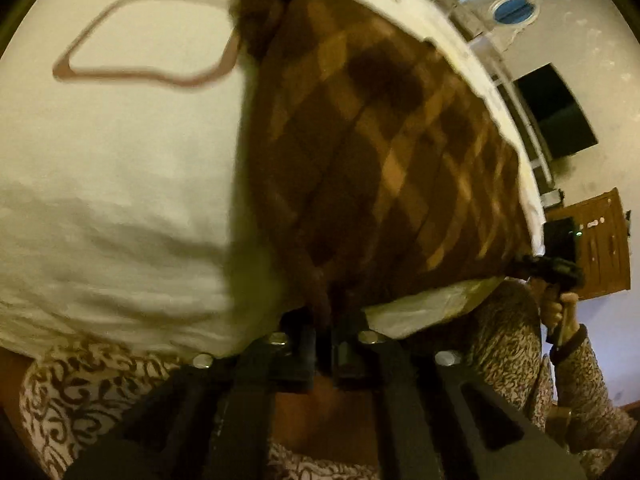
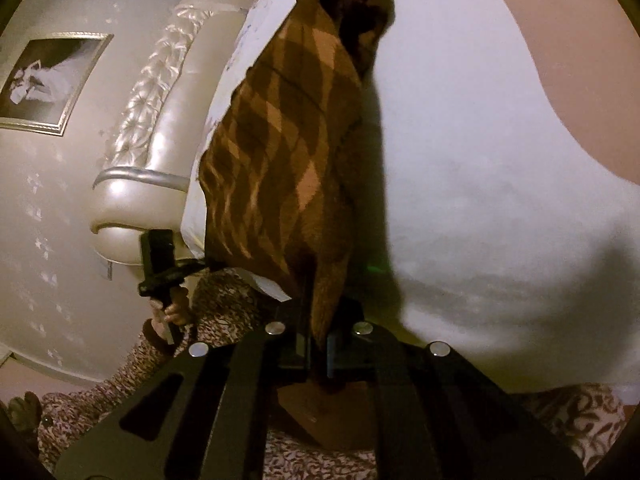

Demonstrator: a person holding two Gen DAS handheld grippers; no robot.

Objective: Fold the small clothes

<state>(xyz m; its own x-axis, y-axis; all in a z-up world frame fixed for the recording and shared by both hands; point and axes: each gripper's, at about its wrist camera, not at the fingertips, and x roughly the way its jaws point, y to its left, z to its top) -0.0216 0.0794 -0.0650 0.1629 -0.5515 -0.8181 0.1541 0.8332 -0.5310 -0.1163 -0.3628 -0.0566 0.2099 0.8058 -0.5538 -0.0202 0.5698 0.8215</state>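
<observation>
1. On the white bed sheet (image 1: 120,184) in front of me lies the brown checked garment (image 1: 372,152), spread along the near edge of the bed with its hem towards me.
2. My left gripper (image 1: 322,344) is closed tight on the near edge of that cloth; a pinch of brown fabric stands between the pads in the left wrist view.
3. My right gripper (image 2: 318,354) is likewise clamped on the hem at the other near corner, with a tongue of fabric hanging down through the jaws.
4. Each view shows the opposite tool at the far corner, held in a hand (image 1: 556,308) in a patterned sleeve (image 1: 580,384).
5. I judge the garment light and limp: it sags and creases where pinched, so it should drape, not hold shape, when lifted.
6. Its weave looks soft and slightly fuzzy, so I expect little slipping from the pads.
7. Corners and hems seem the best holds, keeping the edge taut between both grippers for a clean fold.
8. I can read no brand, label or writing; a framed picture (image 2: 44,80) hangs on the wall beyond the padded headboard (image 2: 160,112), too blurred to make out.
</observation>
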